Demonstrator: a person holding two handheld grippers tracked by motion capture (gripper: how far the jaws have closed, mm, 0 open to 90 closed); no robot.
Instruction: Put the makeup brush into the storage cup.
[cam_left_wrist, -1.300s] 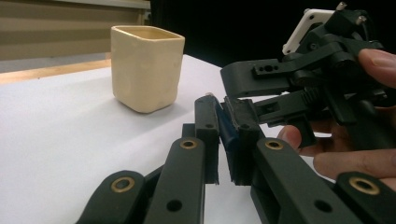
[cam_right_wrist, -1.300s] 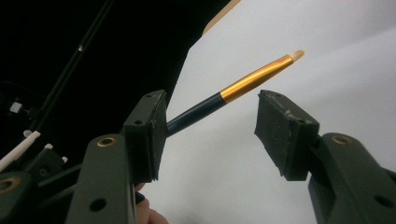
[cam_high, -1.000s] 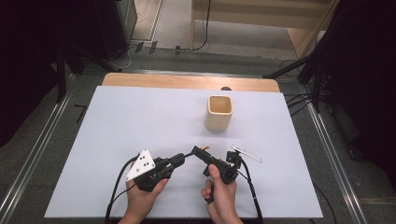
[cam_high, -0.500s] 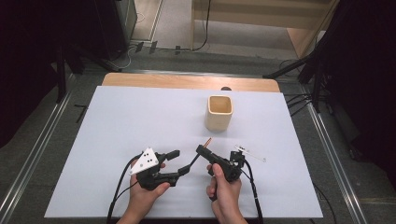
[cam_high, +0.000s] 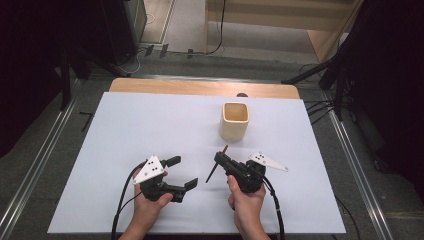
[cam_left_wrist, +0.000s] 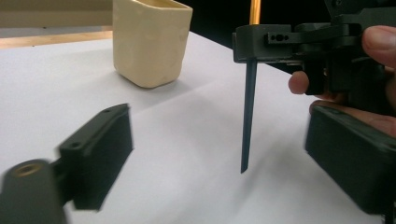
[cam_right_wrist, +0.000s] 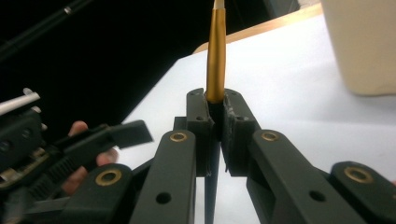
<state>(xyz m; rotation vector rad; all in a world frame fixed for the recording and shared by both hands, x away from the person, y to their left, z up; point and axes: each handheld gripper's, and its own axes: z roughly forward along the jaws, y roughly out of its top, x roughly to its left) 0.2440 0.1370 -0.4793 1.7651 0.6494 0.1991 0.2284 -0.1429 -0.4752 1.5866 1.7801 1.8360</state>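
The right gripper (cam_high: 220, 161), tilted leftward, clamps a thin stick (cam_high: 210, 173) just beside the left gripper (cam_high: 181, 172), whose jaws stand apart.

your left gripper (cam_high: 180, 172) and right gripper (cam_high: 218, 159) are matte black with blocky jaws, brass-ringed pivot screws on the linkage arms, a pale three-cornered plate dotted black on top, and black cables trailing back past your bare forearms.

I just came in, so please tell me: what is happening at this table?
A person holds a gripper in each hand over a white table. The right gripper is shut on a thin brush, dark end pointing down. The left gripper is open beside it, holding nothing. A cream cup stands farther back.
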